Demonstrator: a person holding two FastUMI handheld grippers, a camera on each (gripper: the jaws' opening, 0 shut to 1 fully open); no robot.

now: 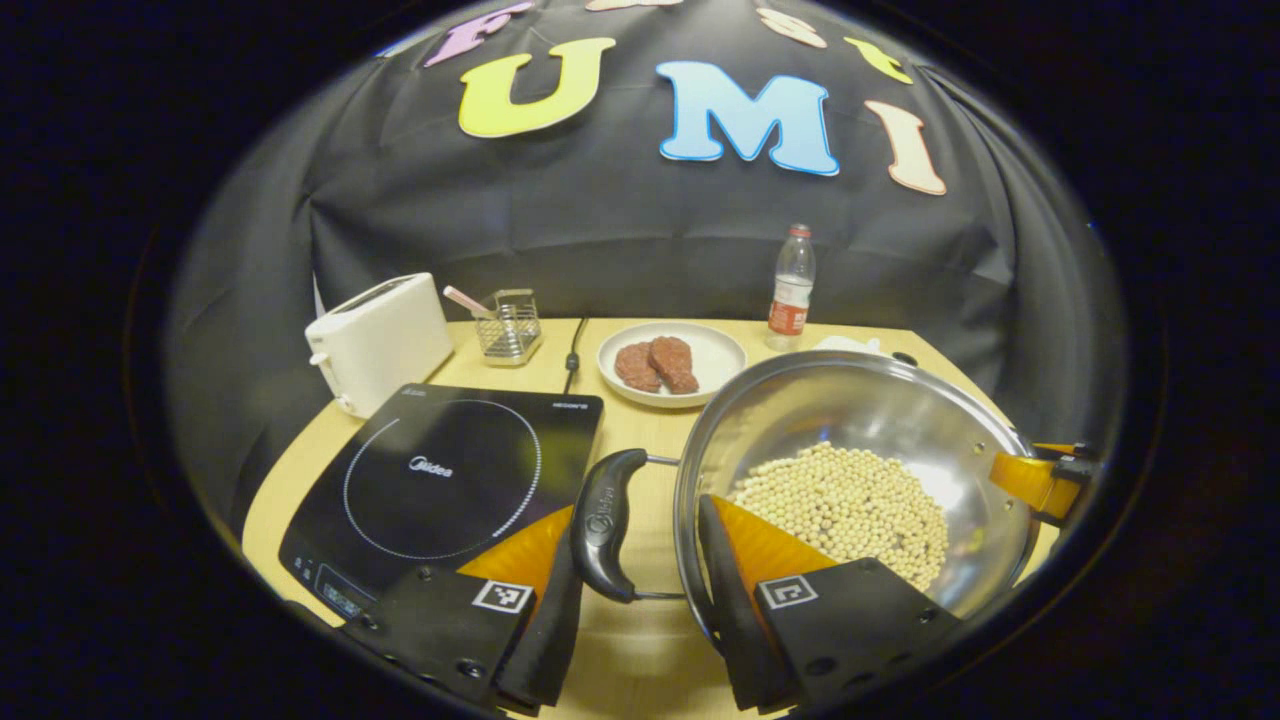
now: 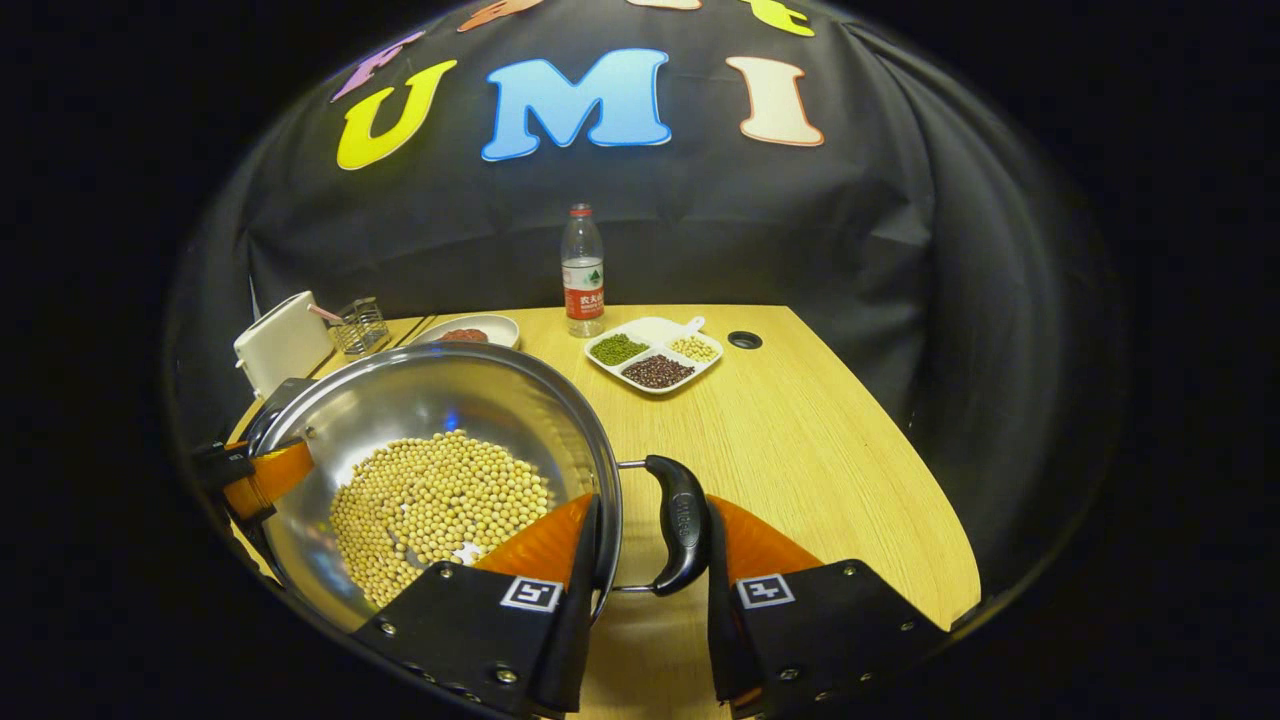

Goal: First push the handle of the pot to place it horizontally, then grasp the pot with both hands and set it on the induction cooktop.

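With each gripper (image 1: 640, 590) (image 2: 645, 590) straddling a pot (image 1: 860, 450) handle (image 1: 605, 525), jaws apart, close both evenly, then lift level toward the cooktop (image 1: 450, 480).

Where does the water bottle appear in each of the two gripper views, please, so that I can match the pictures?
Left gripper view: the water bottle stands at the table's far edge, right of centre, behind the pot.
Right gripper view: the bottle stands near the centre, at the far edge, left of the divided dish.
Shared landmark: the pot of beans, low in both views.
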